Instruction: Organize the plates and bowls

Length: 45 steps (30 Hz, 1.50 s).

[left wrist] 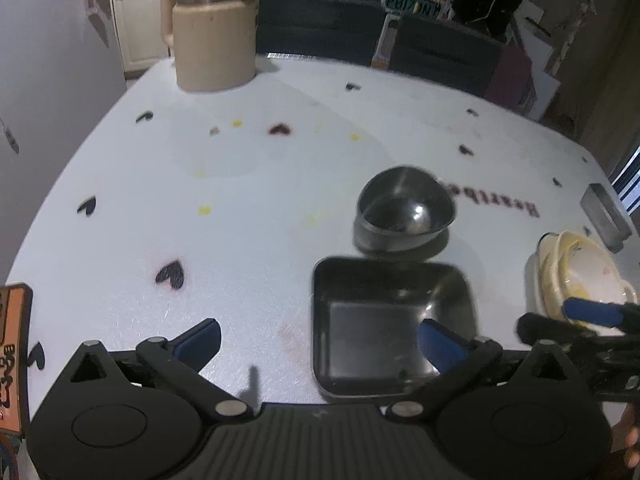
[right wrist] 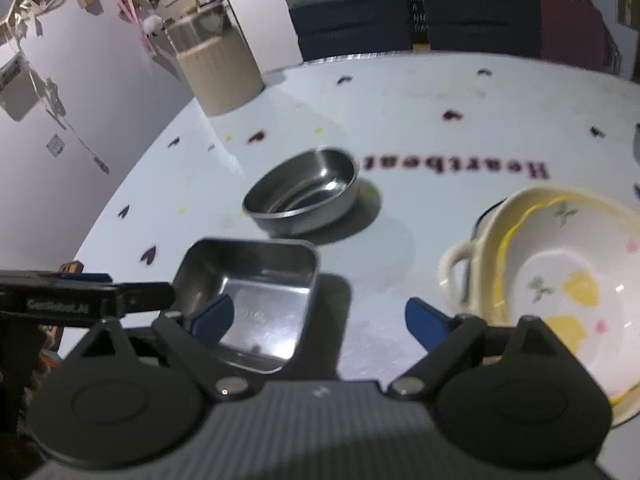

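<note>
Steel square tray (right wrist: 256,300) on white worktop (left wrist: 248,184), stamped "316L" inside. Printed across worktop: "Heartbeat", upside down, among small hearts. Round steel bowl (right wrist: 304,194) just beyond tray, apart from it. Cream ceramic bowls (right wrist: 560,280) nested to the right, floral and lemon pattern, handle on outer one. Beige jug (left wrist: 212,36) at far corner. Left tongs (left wrist: 320,344) spread wide, nothing gripped. Right tongs (right wrist: 320,320) likewise wide, empty. Lettering on left tongs' side too blurred to read.
</note>
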{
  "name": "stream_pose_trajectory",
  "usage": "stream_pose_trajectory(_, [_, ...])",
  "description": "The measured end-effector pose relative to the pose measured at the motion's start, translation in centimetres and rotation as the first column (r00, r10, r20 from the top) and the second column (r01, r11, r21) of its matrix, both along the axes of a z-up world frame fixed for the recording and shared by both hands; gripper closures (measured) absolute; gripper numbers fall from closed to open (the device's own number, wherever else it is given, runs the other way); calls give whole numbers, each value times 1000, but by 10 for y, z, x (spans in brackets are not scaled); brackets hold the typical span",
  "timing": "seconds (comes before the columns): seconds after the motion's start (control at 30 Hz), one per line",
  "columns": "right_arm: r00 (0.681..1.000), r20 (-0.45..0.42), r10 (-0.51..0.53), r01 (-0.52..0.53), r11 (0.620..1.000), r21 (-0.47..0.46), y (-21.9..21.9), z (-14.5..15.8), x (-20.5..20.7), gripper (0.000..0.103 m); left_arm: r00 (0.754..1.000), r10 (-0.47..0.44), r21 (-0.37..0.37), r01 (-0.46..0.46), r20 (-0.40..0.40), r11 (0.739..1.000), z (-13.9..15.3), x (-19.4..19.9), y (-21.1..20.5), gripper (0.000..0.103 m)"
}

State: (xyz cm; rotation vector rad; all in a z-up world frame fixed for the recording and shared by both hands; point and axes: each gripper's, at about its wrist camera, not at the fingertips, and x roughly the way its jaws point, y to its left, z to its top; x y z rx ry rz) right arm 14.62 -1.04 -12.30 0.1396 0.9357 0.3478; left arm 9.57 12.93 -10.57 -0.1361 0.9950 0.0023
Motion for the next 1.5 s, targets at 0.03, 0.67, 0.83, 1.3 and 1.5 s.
stream_pose_trajectory(0.03, [1000,12,-5,5,1000,-1,-6,6,-1,3,1000,-4,-2,4,13,1000,5,0,-4,0])
stream_pose_trajectory(0.67, [930,195,-311,323,946,-33,-208,92,11,0,945,-242,-84,266,221,960,74,56,-192,0])
stream_pose_trajectory(0.83, [878,214,-428,447,893,-47,-277,92,15,0,926,-297,-91,325,234,941,67,86,-253,0])
stream_pose_trajectory(1.3, [684,44,-728,724,685,77,-382,-1,83,0,916,-361,-122,384,177,915,14,201,-348,0])
stream_pose_trajectory(1.5, [683,8,-730,730,683,24,-386,-32,124,11,920,-341,-163,372,192,914,-6,240,-371,0])
